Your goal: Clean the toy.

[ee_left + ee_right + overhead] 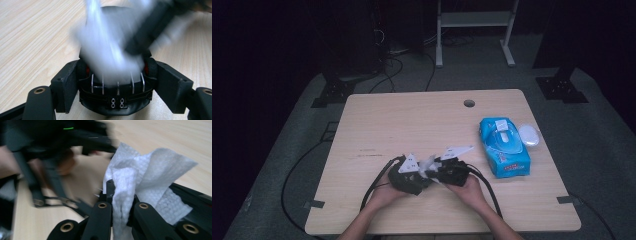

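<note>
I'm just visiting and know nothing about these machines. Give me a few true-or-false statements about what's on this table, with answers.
1. The right claw pinches a white wipe. True.
2. The blue wipe pack lies on the table's left half. False: it lies on the right half.
3. The two claws are close together near the front edge of the table. True.
4. The pack's lid is shut. False: it is flipped open to the side.
5. The left claw hangs far above the pack. False: it is beside the right one.
</note>
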Action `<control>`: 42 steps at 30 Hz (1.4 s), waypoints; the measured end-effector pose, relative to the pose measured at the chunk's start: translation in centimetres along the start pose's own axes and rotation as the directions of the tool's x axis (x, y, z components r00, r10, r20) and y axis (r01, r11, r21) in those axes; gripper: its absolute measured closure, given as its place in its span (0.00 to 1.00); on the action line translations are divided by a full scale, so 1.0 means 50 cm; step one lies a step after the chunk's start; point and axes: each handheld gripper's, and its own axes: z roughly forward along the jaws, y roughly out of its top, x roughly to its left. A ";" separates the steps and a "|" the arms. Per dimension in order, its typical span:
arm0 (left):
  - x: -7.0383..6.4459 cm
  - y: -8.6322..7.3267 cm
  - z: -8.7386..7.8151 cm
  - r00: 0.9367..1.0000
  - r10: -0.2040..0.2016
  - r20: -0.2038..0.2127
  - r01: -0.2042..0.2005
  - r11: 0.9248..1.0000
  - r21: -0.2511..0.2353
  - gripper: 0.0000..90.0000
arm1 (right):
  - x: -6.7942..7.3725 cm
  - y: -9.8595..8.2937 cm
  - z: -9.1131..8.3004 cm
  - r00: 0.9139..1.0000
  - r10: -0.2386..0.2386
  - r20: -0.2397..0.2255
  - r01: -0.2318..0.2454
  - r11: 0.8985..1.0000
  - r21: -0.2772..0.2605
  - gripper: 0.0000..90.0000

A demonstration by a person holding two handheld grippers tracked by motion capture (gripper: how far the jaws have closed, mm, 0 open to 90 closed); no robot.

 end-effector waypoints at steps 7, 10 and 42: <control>-0.002 -0.010 0.001 1.000 -0.002 -0.002 0.002 1.000 -0.006 0.29 | -0.020 -0.015 -0.023 0.994 -0.013 0.107 0.011 1.000 0.023 0.97; -0.002 -0.009 0.004 1.000 -0.018 -0.002 0.018 1.000 0.000 0.28 | -0.018 -0.020 -0.026 0.993 -0.002 0.117 0.000 1.000 0.015 0.97; -0.007 -0.012 0.005 1.000 -0.009 -0.019 0.009 1.000 -0.015 0.27 | -0.003 -0.002 -0.019 0.988 -0.037 0.153 0.034 0.999 0.018 0.96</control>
